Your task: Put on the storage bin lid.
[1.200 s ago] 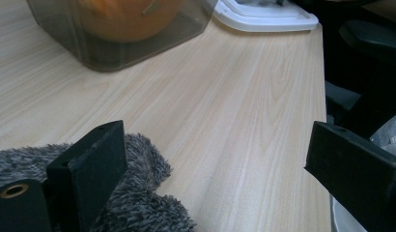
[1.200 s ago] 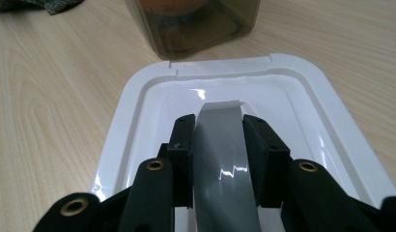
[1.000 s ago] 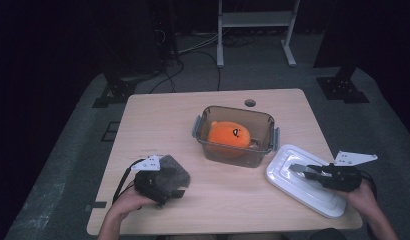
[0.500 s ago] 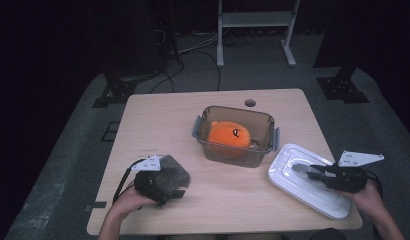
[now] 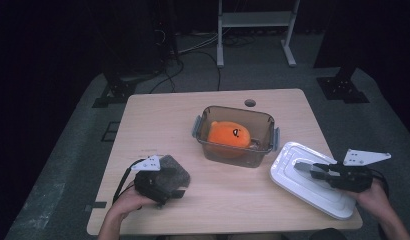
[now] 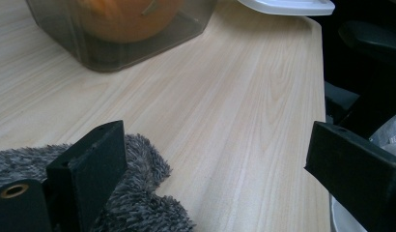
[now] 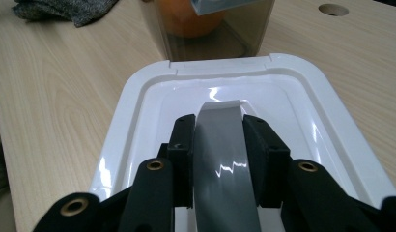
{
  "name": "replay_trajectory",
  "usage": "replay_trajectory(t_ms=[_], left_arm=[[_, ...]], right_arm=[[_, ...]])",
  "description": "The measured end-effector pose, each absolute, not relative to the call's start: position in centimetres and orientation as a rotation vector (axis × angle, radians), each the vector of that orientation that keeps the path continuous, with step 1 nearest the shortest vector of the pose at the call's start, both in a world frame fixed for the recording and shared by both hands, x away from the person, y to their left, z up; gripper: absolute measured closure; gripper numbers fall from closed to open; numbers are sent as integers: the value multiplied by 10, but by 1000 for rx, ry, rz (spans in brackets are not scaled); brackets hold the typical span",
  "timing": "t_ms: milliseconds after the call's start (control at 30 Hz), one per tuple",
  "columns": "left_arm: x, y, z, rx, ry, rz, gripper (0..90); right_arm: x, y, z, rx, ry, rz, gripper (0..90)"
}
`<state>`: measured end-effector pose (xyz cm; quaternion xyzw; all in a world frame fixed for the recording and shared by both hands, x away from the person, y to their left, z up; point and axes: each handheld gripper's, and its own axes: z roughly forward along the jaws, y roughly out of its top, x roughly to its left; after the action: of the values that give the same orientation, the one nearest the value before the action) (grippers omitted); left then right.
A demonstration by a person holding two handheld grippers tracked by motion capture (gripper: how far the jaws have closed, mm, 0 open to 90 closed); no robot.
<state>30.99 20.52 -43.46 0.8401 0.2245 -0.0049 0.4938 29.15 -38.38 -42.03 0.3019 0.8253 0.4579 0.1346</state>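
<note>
Lid [image 5: 313, 180]: white plastic, rectangular with rounded corners and a raised rim, glossy; laid flat at the table's [image 5: 233, 200] near right corner, just beside the clear container [image 5: 236, 136] in which an orange plush toy [image 5: 228, 136] is seen. Grey handle strip [image 7: 225, 154] along the lid's middle is pinched between the jaws of the right gripper [image 5: 315, 171]. Left gripper [image 6: 215, 164] is held with jaws spread wide, nothing between them, beside a grey fuzzy cloth [image 5: 173, 172]

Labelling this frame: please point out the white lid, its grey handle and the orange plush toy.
white lid [image 5: 293, 172], high view, left rim.
grey handle [image 7: 224, 145], right gripper view, top face.
orange plush toy [image 5: 227, 135], high view, body.
</note>
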Motion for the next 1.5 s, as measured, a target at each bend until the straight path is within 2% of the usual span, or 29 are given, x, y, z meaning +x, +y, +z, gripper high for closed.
replay_trajectory(t_ms=[1500], left_arm=[[310,206,-434,2038,545,-11,65]], right_arm=[[277,-394,-373,807,2347,1393,658]])
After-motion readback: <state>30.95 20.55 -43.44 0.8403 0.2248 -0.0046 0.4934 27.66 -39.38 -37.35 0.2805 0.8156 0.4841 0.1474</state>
